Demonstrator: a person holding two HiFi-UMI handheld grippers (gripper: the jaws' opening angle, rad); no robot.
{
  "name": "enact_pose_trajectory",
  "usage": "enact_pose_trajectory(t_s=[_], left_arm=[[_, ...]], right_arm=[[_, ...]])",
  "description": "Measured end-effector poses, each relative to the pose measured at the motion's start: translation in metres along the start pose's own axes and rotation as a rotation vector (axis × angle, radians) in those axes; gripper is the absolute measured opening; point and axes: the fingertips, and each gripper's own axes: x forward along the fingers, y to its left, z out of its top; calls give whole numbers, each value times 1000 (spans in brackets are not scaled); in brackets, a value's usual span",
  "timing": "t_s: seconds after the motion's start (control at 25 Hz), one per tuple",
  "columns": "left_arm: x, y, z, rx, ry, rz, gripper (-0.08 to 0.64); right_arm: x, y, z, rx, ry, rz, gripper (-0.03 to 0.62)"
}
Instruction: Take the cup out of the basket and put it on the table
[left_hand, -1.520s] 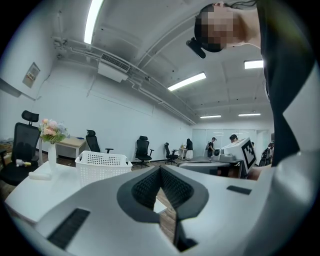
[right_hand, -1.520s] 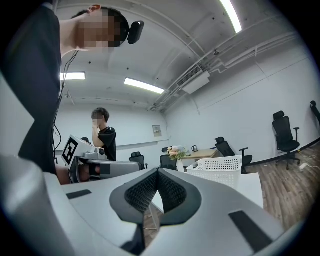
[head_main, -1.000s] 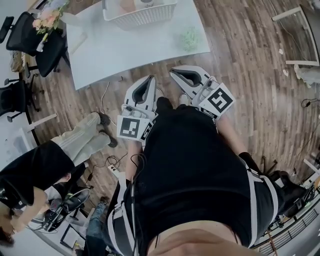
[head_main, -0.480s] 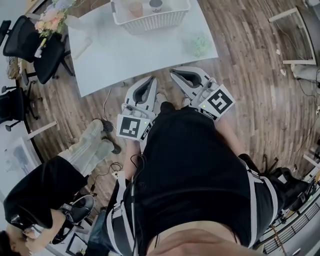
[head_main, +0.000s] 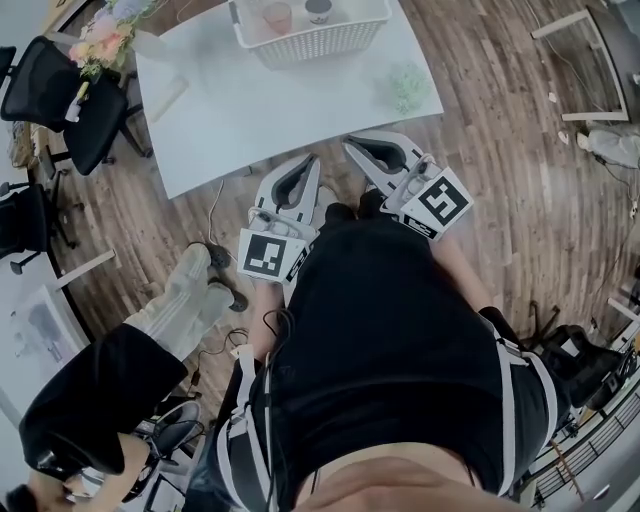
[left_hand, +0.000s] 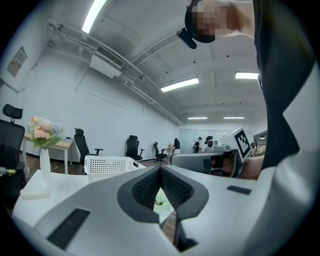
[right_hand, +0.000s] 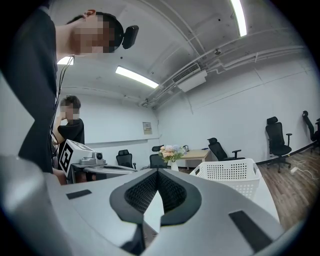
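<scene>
A white mesh basket (head_main: 318, 38) stands at the far side of the white table (head_main: 250, 110). Inside it I see a pinkish cup (head_main: 277, 16) and a darker cup (head_main: 318, 9). My left gripper (head_main: 311, 161) is shut and empty, just short of the table's near edge. My right gripper (head_main: 351, 146) beside it is also shut with nothing in it. In the left gripper view the basket (left_hand: 107, 165) lies beyond the closed left gripper (left_hand: 160, 169). In the right gripper view the basket (right_hand: 230, 172) stands to the right of the closed right gripper (right_hand: 157, 171). Its walls hide the cups there.
A small green plant-like item (head_main: 407, 88) sits on the table's right part, and a vase of flowers (head_main: 100, 38) at its left corner. Black office chairs (head_main: 55, 85) stand at the left. A person in black (head_main: 95, 400) is at the lower left, over cables on the wooden floor.
The table and basket have come nearer in the head view as both shut grippers moved toward the table's edge. The person at the left has shifted lower in the picture.
</scene>
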Motion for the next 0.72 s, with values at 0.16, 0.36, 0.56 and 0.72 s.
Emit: enact_pose_trajectory(t_s=[0.16, 0.36, 0.56, 0.72], left_arm=[[-1, 9, -4, -18, 16, 2, 21], [6, 12, -4, -24, 17, 13, 21], [21, 16, 2, -30, -6, 29, 21], [36, 18, 2, -33, -10, 22, 21]], right_arm=[[7, 2, 2, -11, 10, 13, 18], [5, -6, 5, -7, -1, 13, 18], [8, -24, 6, -7, -10, 27, 18], [13, -38, 9, -4, -26, 41, 18]])
